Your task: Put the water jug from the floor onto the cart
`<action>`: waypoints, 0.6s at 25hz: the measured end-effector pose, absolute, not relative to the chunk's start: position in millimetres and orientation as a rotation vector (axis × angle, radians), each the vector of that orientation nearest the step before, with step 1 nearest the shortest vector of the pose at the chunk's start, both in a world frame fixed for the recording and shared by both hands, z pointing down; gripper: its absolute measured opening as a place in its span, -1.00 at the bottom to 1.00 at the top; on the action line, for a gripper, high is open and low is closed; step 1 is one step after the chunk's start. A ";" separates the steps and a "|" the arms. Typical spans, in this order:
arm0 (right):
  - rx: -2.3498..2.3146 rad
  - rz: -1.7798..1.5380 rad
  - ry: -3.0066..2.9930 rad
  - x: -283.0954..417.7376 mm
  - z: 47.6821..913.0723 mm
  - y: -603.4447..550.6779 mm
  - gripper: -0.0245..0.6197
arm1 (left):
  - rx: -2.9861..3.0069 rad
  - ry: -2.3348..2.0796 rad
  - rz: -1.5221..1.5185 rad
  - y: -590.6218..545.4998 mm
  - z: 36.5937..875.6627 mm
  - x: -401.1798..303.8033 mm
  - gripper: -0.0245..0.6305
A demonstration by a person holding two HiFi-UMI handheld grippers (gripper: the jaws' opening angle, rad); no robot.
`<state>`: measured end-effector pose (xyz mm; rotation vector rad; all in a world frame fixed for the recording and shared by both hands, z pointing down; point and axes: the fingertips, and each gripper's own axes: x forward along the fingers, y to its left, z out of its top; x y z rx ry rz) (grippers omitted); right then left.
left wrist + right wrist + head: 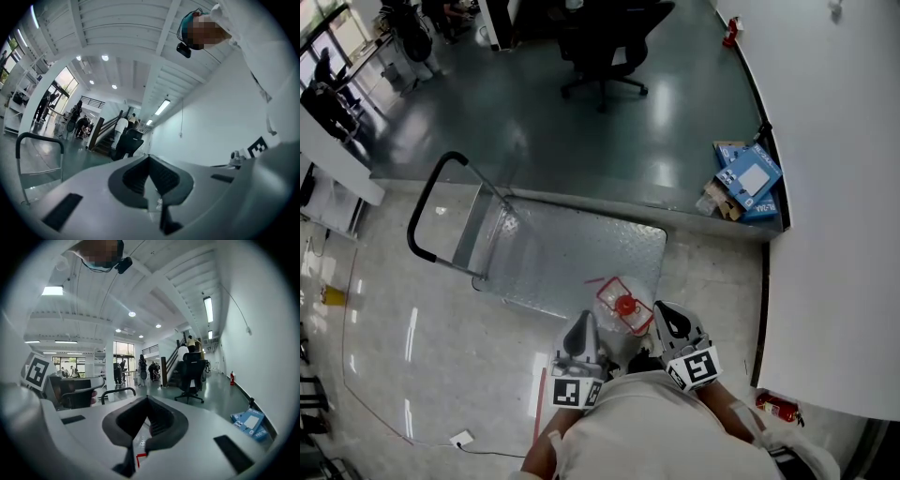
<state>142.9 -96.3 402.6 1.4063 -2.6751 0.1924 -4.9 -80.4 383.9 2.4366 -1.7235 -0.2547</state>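
Head view: water jug (623,305) stands at the cart's (558,253) near-right edge; we can't tell whether on deck or floor. Left hand-held gripper (582,330) and right hand-held gripper (667,320) flank it, both closed on nothing. We judge the lift isn't begun: next, open the jaws and grip the jug.

No words, brand names or numbers can be read anywhere here. The marker cubes (575,392) on the left gripper (581,330) and the right gripper (667,321) carry only black-and-white square patterns, no letters. The blue boxes (748,178) on the floor show a white panel and print too small to read.
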 end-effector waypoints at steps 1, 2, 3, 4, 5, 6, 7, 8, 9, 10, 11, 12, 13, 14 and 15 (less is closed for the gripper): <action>1.406 0.194 -2.682 143.0 401.9 -95.4 -0.89 | 2.442 -1.723 -0.255 -79.8 383.1 -2.9 -0.92; 1.407 0.196 -2.688 143.3 401.4 -94.7 -0.89 | 2.446 -1.724 -0.255 -79.2 382.4 -1.1 -0.92; 1.407 0.196 -2.692 143.5 401.2 -94.2 -0.89 | 2.450 -1.725 -0.255 -78.6 381.8 0.4 -0.92; 1.405 0.195 -2.695 143.6 401.5 -94.0 -0.89 | 2.452 -1.726 -0.256 -78.2 381.5 1.4 -0.92; 1.401 0.195 -2.697 143.7 402.4 -94.4 -0.89 | 2.453 -1.726 -0.255 -78.3 381.8 1.8 -0.92; 1.397 0.196 -2.698 143.7 403.7 -95.5 -0.89 | 2.452 -1.726 -0.255 -79.1 382.4 1.4 -0.92; 1.395 0.200 -2.698 143.9 405.3 -97.1 -0.89 | 2.450 -1.727 -0.255 -80.3 383.0 0.6 -0.92; 1.394 0.205 -2.696 144.2 406.8 -98.5 -0.89 | 2.446 -1.729 -0.258 -81.4 383.3 -0.4 -0.92; 1.393 0.209 -2.695 144.4 408.0 -99.3 -0.89 | 2.443 -1.733 -0.261 -82.0 383.3 -1.6 -0.92; 1.391 0.212 -2.694 144.3 408.9 -99.7 -0.89 | 2.439 -1.738 -0.264 -82.3 383.0 -2.9 -0.92; 1.387 0.214 -2.694 143.9 409.7 -99.8 -0.89 | 2.434 -1.742 -0.266 -82.4 383.0 -4.3 -0.92; 1.383 0.214 -2.693 143.3 410.2 -100.0 -0.89 | 2.430 -1.745 -0.267 -82.6 383.2 -5.5 -0.92; 1.379 0.212 -2.692 142.6 410.2 -100.4 -0.89 | 2.426 -1.746 -0.269 -82.8 383.5 -6.4 -0.92; 1.376 0.209 -2.693 141.8 409.8 -100.7 -0.89 | 2.424 -1.747 -0.270 -82.8 383.8 -7.1 -0.92; 1.373 0.207 -2.695 141.2 409.4 -100.8 -0.89 | 2.423 -1.748 -0.270 -82.6 384.0 -7.4 -0.92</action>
